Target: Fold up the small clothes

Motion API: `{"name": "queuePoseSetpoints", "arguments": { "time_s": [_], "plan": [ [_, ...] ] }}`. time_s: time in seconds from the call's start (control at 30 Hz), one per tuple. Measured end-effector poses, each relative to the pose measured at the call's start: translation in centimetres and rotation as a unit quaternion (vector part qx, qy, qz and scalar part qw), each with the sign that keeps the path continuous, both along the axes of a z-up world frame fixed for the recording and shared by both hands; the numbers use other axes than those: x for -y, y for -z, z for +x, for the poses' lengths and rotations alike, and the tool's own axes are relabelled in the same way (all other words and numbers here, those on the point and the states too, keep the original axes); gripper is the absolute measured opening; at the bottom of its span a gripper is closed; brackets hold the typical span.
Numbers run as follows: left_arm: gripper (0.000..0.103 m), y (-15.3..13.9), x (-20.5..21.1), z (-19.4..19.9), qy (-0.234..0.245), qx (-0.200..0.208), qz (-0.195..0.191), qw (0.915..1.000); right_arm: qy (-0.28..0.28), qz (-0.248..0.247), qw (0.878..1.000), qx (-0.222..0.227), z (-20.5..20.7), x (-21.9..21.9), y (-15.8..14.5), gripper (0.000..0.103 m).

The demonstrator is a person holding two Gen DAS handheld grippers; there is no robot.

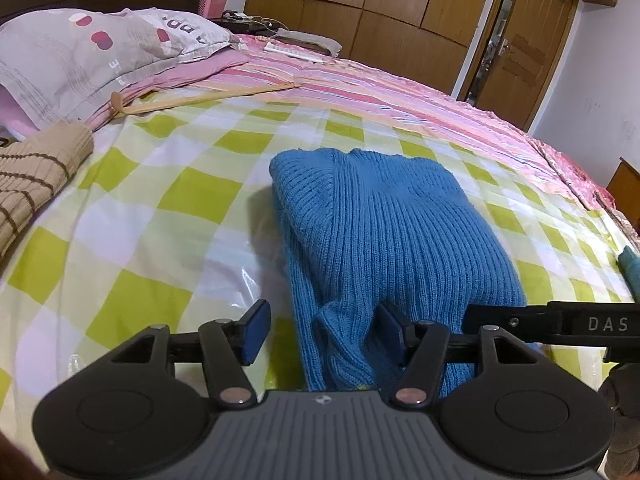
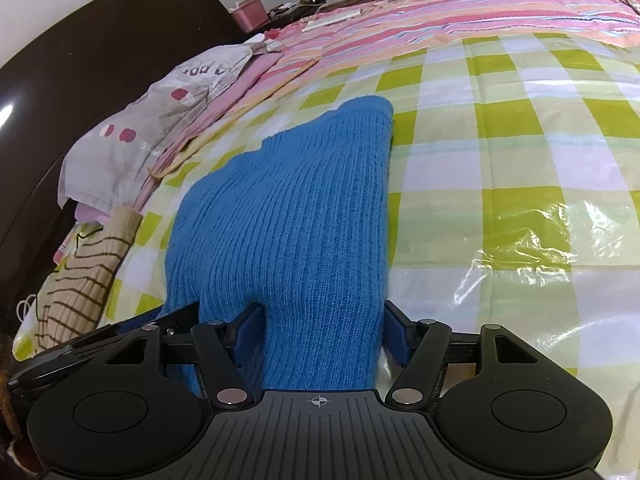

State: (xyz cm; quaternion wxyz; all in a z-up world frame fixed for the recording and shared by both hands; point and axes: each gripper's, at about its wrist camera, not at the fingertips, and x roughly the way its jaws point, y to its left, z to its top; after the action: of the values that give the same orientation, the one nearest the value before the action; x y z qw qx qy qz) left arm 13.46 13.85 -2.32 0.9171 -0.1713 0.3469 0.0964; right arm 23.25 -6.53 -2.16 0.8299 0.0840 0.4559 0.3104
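A blue ribbed knit garment [image 1: 384, 232] lies folded on a green-and-white checked plastic sheet [image 1: 152, 216] on the bed. My left gripper [image 1: 320, 328] is open, its fingers astride the garment's near left edge. My right gripper [image 2: 320, 332] is open, with the garment's [image 2: 288, 208] near right end lying between its fingers on the sheet [image 2: 500, 168]. The right gripper's arm shows at the right of the left wrist view [image 1: 560, 322]. The left gripper shows at the lower left of the right wrist view [image 2: 120, 330].
A beige sweater with brown stripes [image 1: 32, 184] lies at the left beside a grey pillow [image 1: 88, 56]. A wooden stick [image 1: 200, 98] rests on the pink striped quilt [image 1: 360, 88]. Another teal cloth [image 1: 630, 268] shows at the right edge. A dark headboard [image 2: 80, 80] and wardrobes [image 1: 380, 4] stand behind.
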Motion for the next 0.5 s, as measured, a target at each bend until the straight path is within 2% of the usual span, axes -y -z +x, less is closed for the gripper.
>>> {"name": "queuePoseSetpoints", "arguments": {
  "time_s": [0.17,0.3,0.5],
  "plan": [
    [0.06,0.13,-0.2,0.01,0.005,0.003,-0.015,0.9999,0.002,-0.001,1.0,0.0,-0.08,0.05,0.01,0.061],
    [0.047,-0.04,0.34,-0.04,0.02,0.007,-0.012,0.9997,0.004,0.0,1.0,0.0,-0.25,0.22,-0.09,0.048],
    [0.042,-0.15,0.76,-0.1,0.029,0.009,-0.004,0.9995,0.007,0.0,1.0,0.001,-0.57,0.37,-0.36,0.038]
  ]
}}
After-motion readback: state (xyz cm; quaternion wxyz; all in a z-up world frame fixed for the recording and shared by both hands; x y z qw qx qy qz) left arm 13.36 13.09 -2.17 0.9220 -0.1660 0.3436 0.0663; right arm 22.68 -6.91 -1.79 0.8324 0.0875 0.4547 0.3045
